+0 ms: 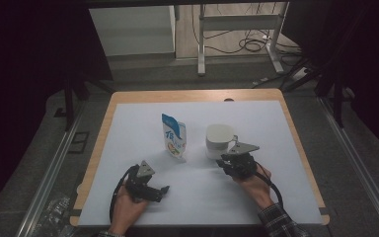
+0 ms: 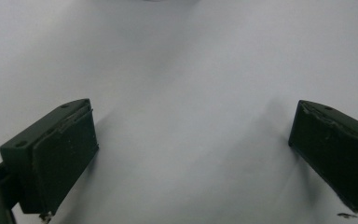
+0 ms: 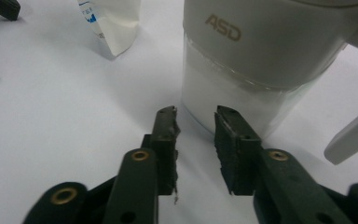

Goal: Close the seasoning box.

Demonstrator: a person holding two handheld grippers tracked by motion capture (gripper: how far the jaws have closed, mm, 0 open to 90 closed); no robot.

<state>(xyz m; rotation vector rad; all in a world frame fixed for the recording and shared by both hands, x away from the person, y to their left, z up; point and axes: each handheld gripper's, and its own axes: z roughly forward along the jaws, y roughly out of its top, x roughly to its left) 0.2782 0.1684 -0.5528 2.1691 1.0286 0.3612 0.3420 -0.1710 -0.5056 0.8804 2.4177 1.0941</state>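
Note:
A white lidded cup (image 1: 219,139) marked ASD (image 3: 261,51) stands right of the sheet's middle, its handle (image 3: 354,133) sticking out to the side. A blue and white pouch (image 1: 173,138) (image 3: 114,23) stands upright just left of it. My right gripper (image 1: 223,162) (image 3: 196,116) lies low on the sheet, pointing at the cup's base. Its jaws stand a little apart with nothing between them, the tips just short of the cup. My left gripper (image 1: 164,189) (image 2: 191,154) rests at the front left, jaws wide open over bare sheet.
A white sheet (image 1: 276,187) covers most of the wooden table (image 1: 197,95). Dark floor surrounds the table, with a metal desk frame (image 1: 202,44) and cables beyond its far edge. One jaw of the left gripper (image 3: 2,7) shows at the top left of the right gripper view.

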